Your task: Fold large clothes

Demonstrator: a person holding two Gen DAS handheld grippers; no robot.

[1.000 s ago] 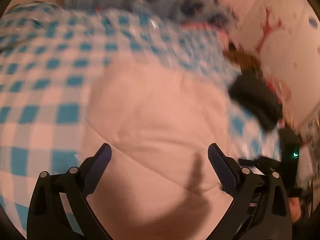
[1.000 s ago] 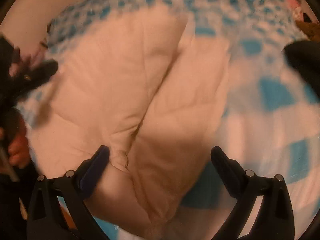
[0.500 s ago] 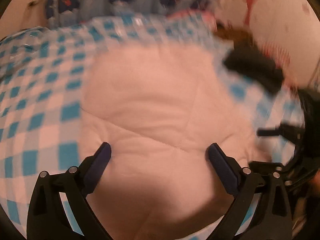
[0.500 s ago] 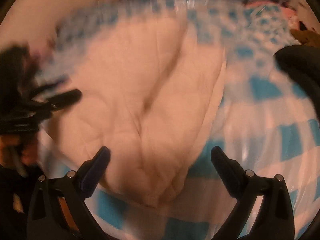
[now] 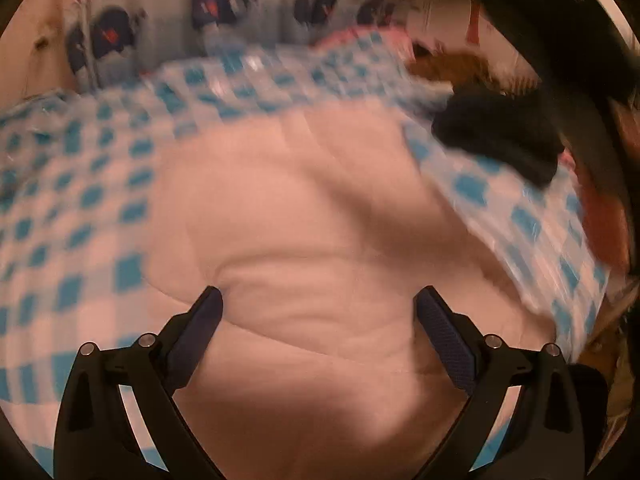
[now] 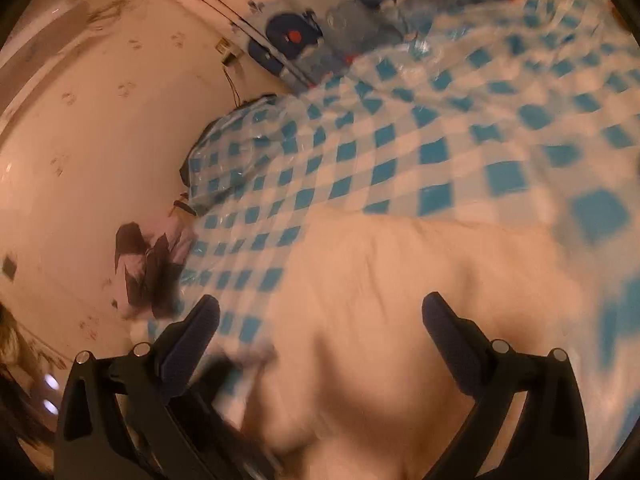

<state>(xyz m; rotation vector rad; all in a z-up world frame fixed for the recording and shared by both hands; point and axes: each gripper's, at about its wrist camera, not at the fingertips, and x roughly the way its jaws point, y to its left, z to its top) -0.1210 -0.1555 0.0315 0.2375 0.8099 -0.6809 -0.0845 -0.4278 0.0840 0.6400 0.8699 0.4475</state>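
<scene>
The pale padded garment [image 5: 304,240] lay bunched in a thick mound on the blue-checked cover [image 5: 72,208] of the bed, a dark bundle [image 5: 500,140] sitting on the cover beyond its far right edge. The left gripper [image 5: 316,320] hovered over the garment's near part, fingers spread wide and gripping nothing. The right gripper [image 6: 320,328] hung above the garment [image 6: 400,300] too, equally splayed and empty, with the cover [image 6: 360,152] stretching away behind the garment. The work seemed to sit between folds, both tools seeking a new hold. The next move likely called for each to pinch an edge of the mound; blur hid where those edges ran.
</scene>
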